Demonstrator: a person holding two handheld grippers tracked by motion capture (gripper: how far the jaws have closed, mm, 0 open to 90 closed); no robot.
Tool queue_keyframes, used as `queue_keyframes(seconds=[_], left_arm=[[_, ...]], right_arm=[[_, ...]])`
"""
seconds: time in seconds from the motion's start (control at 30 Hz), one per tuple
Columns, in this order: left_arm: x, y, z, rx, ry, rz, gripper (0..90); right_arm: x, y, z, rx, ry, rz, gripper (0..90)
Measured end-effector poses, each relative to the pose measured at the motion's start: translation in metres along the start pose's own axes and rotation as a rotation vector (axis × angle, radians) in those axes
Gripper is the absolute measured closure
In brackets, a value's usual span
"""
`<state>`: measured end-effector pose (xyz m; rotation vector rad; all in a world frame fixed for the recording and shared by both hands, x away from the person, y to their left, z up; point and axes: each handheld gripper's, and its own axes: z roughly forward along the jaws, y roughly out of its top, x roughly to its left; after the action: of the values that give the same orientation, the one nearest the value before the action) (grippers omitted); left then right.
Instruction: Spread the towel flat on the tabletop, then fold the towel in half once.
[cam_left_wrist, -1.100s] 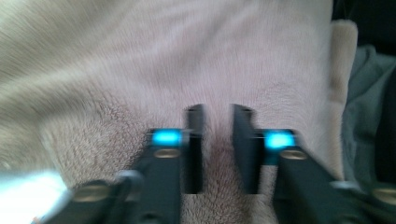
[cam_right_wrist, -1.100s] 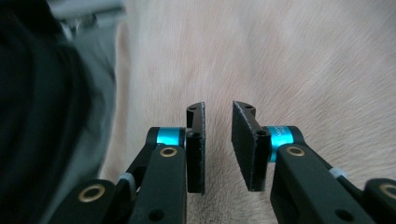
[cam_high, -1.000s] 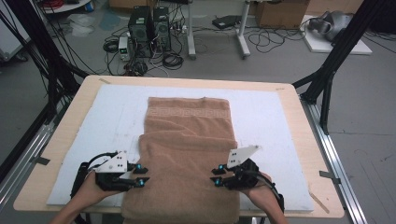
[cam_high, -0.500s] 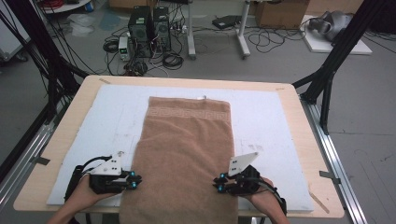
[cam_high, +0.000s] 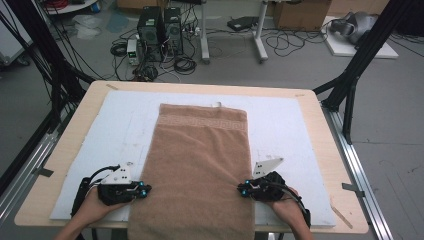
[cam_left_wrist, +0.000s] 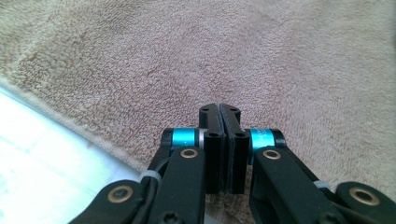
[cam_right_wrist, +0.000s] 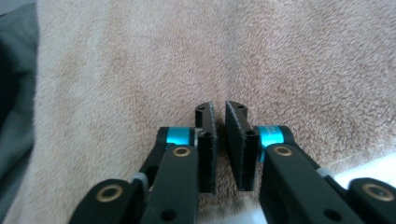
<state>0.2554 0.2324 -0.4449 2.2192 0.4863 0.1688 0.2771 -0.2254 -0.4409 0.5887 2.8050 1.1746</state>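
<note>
A tan towel (cam_high: 202, 165) lies flat along the white mat (cam_high: 290, 130), and its near end hangs over the table's front edge. My left gripper (cam_high: 144, 189) sits at the towel's left edge near the front. In the left gripper view the left gripper (cam_left_wrist: 219, 108) has just been closing; its pads meet on the towel (cam_left_wrist: 261, 56), and a faint crease runs up from the tips. My right gripper (cam_high: 242, 189) sits at the right edge. The right gripper (cam_right_wrist: 219, 109) has also just been closing, to a narrow slit with towel (cam_right_wrist: 140, 70) pile in it.
The wooden table (cam_high: 325, 125) has metal rails (cam_high: 362, 175) along both sides. Black frame posts (cam_high: 365, 50) rise at the far corners. Computers (cam_high: 160, 25) and cables lie on the floor beyond the far edge.
The towel's near part stood raised in a fold a second ago and now lies flat. Both grippers have sunk slightly toward the table at the towel's side edges.
</note>
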Motion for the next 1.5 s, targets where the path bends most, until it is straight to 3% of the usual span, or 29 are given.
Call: queue_keyframes(seconds=[0.1, 0.23, 0.37, 0.53, 0.73, 0.93, 1.27, 1.33, 1.5], left_arm=[[-0.001, 0.001, -0.002, -0.009, -0.007, -0.005, 87.1], [0.006, 0.010, -0.008, -0.066, 0.034, -0.040, 73.0], [0.020, 0.027, -0.014, -0.119, 0.088, -0.075, 60.9], [0.035, 0.045, -0.014, -0.154, 0.186, -0.100, 50.3], [0.044, 0.051, -0.009, -0.157, 0.187, -0.137, 44.8], [0.052, 0.057, -0.012, -0.169, 0.183, -0.155, 43.1], [0.063, 0.062, -0.013, -0.160, 0.205, -0.188, 42.1], [0.067, 0.065, -0.013, -0.138, 0.217, -0.183, 41.4], [0.076, 0.072, -0.014, -0.162, 0.219, -0.199, 40.7]], right_arm=[[0.000, 0.003, -0.002, 0.019, 0.023, 0.006, 79.1], [-0.003, 0.014, -0.013, -0.062, -0.013, 0.029, 67.9], [-0.017, 0.027, -0.022, -0.115, -0.052, 0.060, 57.5], [-0.035, 0.039, -0.022, -0.126, -0.085, 0.105, 43.8], [-0.048, 0.053, -0.021, -0.136, -0.132, 0.127, 30.7], [-0.054, 0.072, -0.026, -0.154, -0.144, 0.102, 28.1], [-0.061, 0.074, -0.023, -0.154, -0.135, 0.117, 26.5], [-0.063, 0.075, -0.024, -0.157, -0.135, 0.123, 26.3], [-0.065, 0.079, -0.029, -0.166, -0.144, 0.126, 25.9]])
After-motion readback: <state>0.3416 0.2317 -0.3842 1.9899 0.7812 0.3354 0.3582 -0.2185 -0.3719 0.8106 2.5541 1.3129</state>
